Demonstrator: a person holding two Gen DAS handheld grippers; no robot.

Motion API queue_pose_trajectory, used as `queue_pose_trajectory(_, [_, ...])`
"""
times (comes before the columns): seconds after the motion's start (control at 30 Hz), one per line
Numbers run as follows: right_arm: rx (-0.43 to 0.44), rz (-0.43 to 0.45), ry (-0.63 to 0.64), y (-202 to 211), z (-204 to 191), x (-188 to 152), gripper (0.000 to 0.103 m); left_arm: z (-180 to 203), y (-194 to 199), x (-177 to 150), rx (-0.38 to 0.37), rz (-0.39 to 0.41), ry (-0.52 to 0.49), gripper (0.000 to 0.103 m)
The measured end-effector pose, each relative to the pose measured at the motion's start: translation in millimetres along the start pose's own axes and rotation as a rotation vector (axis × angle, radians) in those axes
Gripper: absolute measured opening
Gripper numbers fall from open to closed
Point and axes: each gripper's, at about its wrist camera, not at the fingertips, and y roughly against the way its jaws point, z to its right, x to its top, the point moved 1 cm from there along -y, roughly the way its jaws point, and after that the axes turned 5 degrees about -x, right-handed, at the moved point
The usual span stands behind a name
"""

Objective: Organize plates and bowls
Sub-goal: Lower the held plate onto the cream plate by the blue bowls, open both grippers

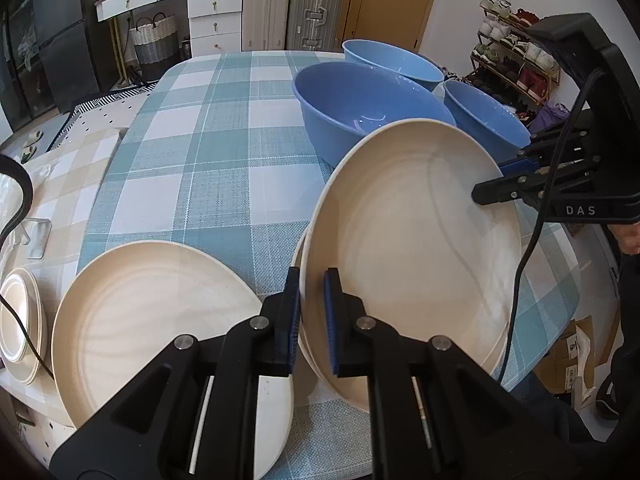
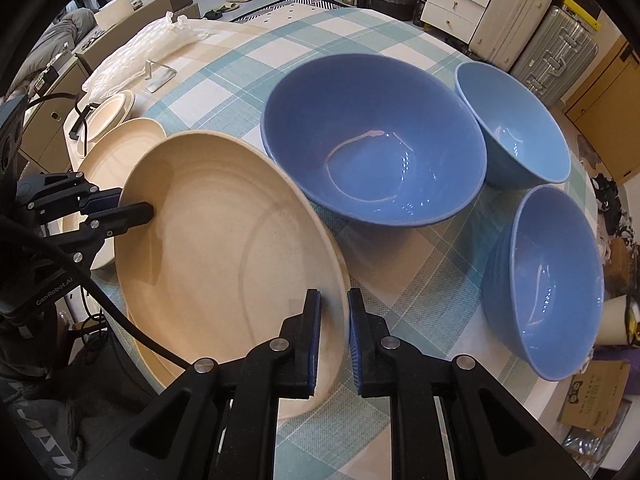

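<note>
Two black claws bite opposite edges of one big cream plate (image 1: 412, 248), and between them it hangs tilted over the checked tablecloth (image 1: 208, 140). Nearest the left wrist camera, the left gripper (image 1: 312, 312) pinches the plate's near rim between its blue pads; the right gripper (image 2: 334, 336) does likewise on the far rim, close to the bowls. Just under the lifted plate sits another cream plate (image 1: 306, 356), its edge peeking out below. A third large plate (image 1: 152, 320) lies flat to the left, and beyond that is a stack of small plates (image 1: 20, 324) near the table's edge. Behind the held plate stand three blue bowls: the biggest bowl (image 2: 372, 140) in the middle, a second bowl (image 2: 556, 292) at the right, a smaller bowl (image 2: 516, 124) behind.
</note>
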Motion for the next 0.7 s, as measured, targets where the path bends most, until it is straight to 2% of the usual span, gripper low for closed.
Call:
queue_pose_trajectory(0.47, [-0.011, -0.039, -0.006, -45, -4, -12, 0.015, -7, -29, -6, 0.03, -0.04, 0.011, 0.006])
queue_pose_trajectory(0.7, [0.015, -0.019, -0.046, -56, 0, -22, 0.015, -17, -34, -6, 0.038, -0.038, 0.024, 0.006])
